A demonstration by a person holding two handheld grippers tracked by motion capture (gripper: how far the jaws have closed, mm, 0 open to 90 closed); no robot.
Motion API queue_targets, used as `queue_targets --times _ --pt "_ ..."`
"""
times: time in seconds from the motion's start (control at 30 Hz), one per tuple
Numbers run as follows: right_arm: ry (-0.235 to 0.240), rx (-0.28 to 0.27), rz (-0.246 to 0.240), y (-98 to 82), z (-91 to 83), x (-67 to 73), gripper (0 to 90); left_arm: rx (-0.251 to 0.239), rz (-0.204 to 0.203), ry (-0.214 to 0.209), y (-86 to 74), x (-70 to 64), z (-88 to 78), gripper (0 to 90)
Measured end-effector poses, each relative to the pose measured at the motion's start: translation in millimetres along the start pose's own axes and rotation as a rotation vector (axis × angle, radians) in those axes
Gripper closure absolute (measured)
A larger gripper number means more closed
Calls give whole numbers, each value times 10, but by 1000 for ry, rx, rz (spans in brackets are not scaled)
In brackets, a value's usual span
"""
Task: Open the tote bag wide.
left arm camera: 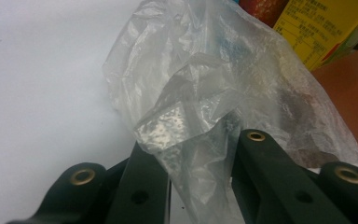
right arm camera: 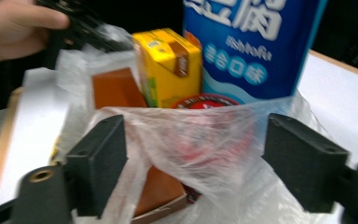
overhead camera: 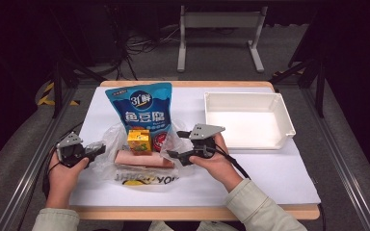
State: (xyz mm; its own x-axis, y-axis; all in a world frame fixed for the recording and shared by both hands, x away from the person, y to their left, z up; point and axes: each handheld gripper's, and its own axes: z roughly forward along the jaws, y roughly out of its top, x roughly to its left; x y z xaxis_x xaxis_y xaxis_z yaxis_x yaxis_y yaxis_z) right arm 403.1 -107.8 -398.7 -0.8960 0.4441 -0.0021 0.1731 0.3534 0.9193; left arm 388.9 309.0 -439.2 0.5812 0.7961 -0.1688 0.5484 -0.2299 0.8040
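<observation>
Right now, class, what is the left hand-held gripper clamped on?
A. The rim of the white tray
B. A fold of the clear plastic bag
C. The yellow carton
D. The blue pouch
B: in the left gripper view the left hand-held gripper has a fold of the clear plastic bag pinched between its jaws, while the yellow carton, blue pouch and white tray lie apart from it.

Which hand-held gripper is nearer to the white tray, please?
Right. The right hand-held gripper sits at the plastic bag's right edge, just left of the white tray. The left hand-held gripper pinches the bag's far-left side.
</observation>
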Motion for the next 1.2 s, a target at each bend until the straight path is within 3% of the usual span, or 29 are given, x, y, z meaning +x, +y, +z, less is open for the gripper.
queue_targets --times 0.17,0.2,0.23,0.3,0.33,0.37,0.43,0.77,1.2 --pt "-32 51 50 -48 45 -47 243 0 -6 1 -4 -5 5 796" --pt "-17 84 66 -66 45 -64 400 1 -1 2 -3 -1 6 794" --pt "-17 84 66 -66 45 -64 400 1 -2 2 -4 -1 6 794" --pt "-13 113 44 -71 22 -69 607 0 -4 2 -5 -1 6 793" --pt "-26 131 29 -70 0 -78 764 0 -4 2 -5 -1 5 792" --pt "-26 131 29 -70 0 -78 764 0 -4 2 -4 -1 4 792" --pt "-51 157 17 -79 -32 -94 880 4 4 3 -5 3 3 792" --pt "-159 290 -38 -233 -29 -131 896 12 -6 8 -35 12 13 849" --pt "-193 326 -27 -466 -56 -179 895 9 -9 8 -51 20 16 879"
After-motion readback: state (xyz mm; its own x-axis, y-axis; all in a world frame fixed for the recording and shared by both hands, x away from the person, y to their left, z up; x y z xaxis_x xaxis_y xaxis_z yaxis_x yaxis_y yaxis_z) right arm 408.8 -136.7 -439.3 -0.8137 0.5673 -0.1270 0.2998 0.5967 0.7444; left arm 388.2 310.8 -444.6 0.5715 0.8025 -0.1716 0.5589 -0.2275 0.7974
